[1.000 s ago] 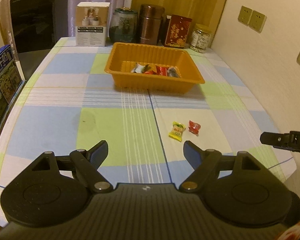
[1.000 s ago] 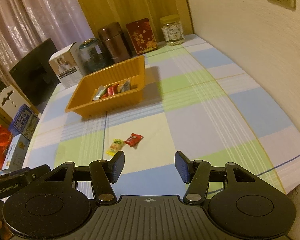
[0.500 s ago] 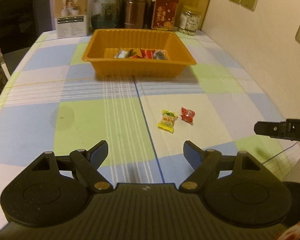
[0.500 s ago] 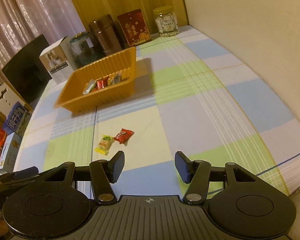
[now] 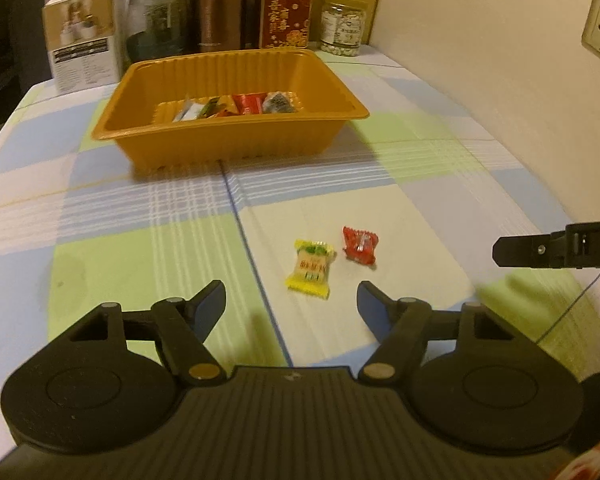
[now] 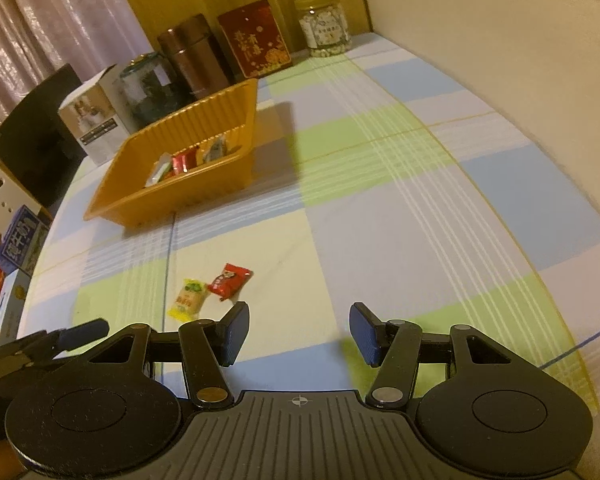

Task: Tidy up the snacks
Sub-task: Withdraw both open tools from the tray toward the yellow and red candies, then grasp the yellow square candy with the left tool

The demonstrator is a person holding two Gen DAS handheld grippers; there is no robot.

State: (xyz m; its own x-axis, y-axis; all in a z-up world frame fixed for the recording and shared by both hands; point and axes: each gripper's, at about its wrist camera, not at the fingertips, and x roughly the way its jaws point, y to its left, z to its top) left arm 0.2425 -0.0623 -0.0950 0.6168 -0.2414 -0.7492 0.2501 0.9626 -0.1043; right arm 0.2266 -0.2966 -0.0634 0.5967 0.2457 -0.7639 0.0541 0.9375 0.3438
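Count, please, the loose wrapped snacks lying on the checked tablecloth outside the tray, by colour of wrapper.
Yellow-wrapped snack: 1
Red-wrapped snack: 1
Total: 2, both on the checked tablecloth, outside the orange plastic tray.

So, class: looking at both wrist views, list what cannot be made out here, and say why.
- Snacks in the orange tray: near wall hides their lower parts, both views.
- Yellow snack label: print blurred, too small.
- Right claw in the left wrist view: cut off by the right edge.
- Blue carton: cut off at the left edge, right wrist view.
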